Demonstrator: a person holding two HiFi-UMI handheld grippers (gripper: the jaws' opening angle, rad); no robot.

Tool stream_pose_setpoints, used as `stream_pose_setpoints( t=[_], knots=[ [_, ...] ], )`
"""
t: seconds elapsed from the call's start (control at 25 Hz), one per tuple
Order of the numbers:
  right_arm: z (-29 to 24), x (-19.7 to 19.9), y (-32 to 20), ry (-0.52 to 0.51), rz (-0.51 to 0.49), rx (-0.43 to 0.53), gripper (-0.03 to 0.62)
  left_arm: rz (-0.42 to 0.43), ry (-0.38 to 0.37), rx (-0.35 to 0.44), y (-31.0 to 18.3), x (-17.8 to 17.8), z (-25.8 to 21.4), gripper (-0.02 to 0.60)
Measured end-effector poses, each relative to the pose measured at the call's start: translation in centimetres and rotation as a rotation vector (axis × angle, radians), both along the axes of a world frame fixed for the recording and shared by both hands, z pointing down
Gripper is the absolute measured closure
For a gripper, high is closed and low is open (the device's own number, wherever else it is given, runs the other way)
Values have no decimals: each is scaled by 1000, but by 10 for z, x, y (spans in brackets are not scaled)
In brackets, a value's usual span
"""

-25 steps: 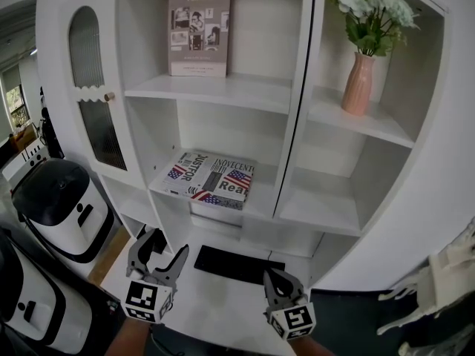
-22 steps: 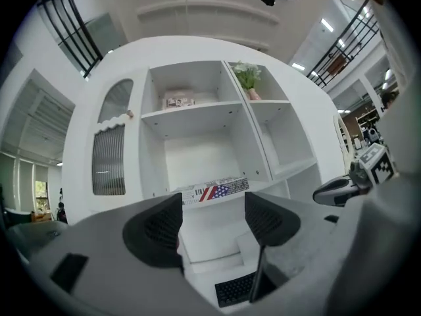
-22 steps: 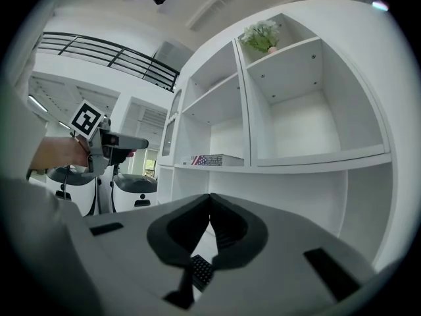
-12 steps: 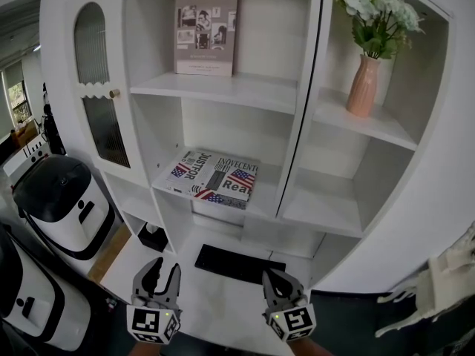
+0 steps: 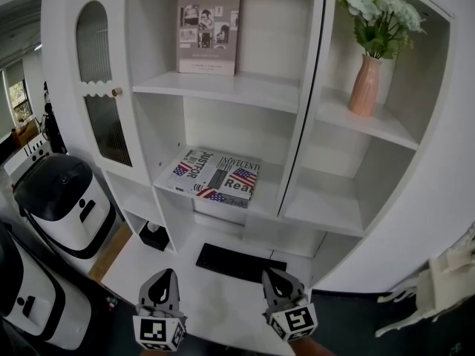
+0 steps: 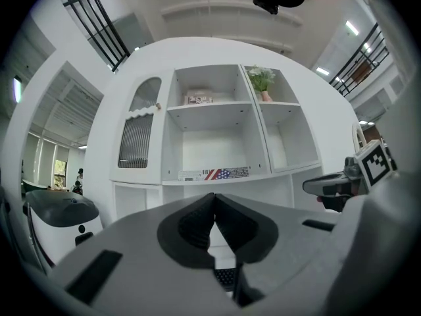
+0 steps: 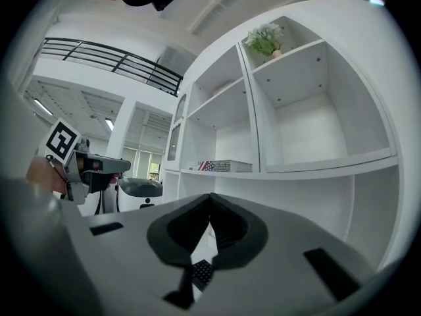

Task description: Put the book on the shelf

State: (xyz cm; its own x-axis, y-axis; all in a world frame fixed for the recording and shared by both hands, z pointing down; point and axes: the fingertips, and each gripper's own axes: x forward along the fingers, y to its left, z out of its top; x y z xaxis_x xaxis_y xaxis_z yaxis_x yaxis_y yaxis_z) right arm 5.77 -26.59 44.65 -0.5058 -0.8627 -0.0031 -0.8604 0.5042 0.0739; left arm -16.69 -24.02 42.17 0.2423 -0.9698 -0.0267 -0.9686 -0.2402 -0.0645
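A book [image 5: 219, 176] with a flag-pattern cover lies flat on the shelf unit's [image 5: 230, 89] middle-left shelf. It also shows in the left gripper view as a thin book [image 6: 217, 174] and in the right gripper view as the same book [image 7: 220, 166]. Both grippers hang low in front of the unit, well below the book and apart from it. My left gripper [image 5: 164, 274] is shut with nothing between its jaws, which meet in its own view [image 6: 214, 199]. My right gripper [image 5: 269, 274] is likewise shut and empty [image 7: 210, 199].
A magazine [image 5: 208, 27] stands upright on the top-left shelf. A pink vase with flowers [image 5: 365, 84] is on the top-right shelf. A black mat [image 5: 239, 263] lies on the bottom board, a small black box [image 5: 154, 236] in the lower-left bay. A black-and-white machine [image 5: 63, 206] stands at left.
The left gripper's jaws went from wide open to shut, and that gripper dropped slightly lower in the head view. The right gripper stayed put and shut.
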Motion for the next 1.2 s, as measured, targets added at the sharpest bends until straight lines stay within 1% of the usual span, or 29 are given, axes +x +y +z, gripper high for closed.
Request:
stream_pose_setpoints(
  t=[0.96, 1.2],
  knots=[
    [-2, -2, 2, 12, 0, 11, 591, 7, -22, -18, 0, 2, 10, 575],
    [-3, 0, 0, 14, -2, 17, 591, -5, -19, -15, -2, 2, 9, 575]
  ],
)
